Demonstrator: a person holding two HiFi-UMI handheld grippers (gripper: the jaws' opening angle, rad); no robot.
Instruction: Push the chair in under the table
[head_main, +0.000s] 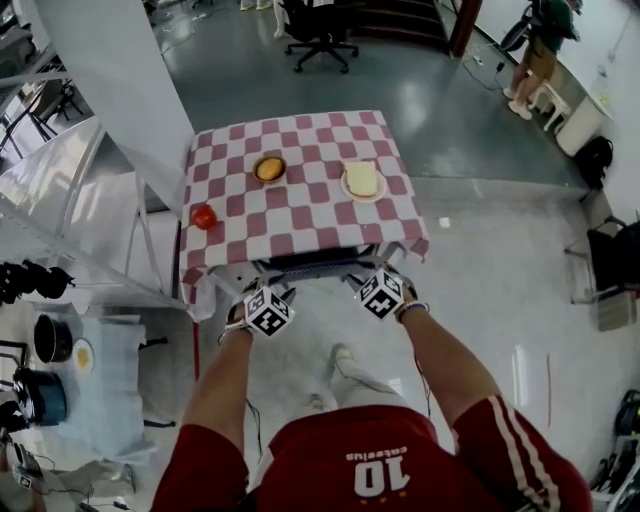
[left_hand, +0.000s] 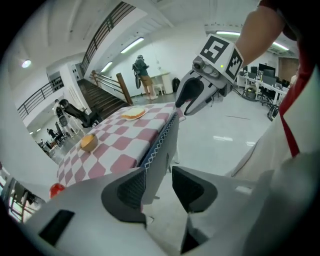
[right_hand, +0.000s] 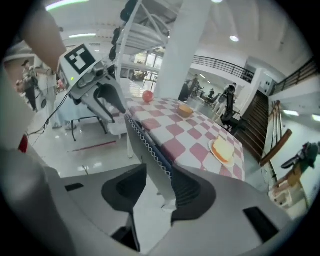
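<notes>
Left gripper (left_hand: 157, 187): jaws stood apart astride the chair back (left_hand: 162, 150) — not clamped.
Right gripper (right_hand: 159, 190): jaws apart, astride it too.

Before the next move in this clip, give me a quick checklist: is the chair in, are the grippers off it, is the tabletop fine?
1. Chair pushed in: ok. In the head view only the chair back shows, at the near edge of the table.
2. Left gripper released: ok. Its jaws are apart, with the chair back between them and a gap on one side.
3. Right gripper released: ok. It stands the same way.
4. Grippers clear of the chair: not ok. Both straddle its back.
5. Tomato, bowl and plate on the table: ok.
6. Chair legs under the table: cannot tell. The cloth hides them.
</notes>
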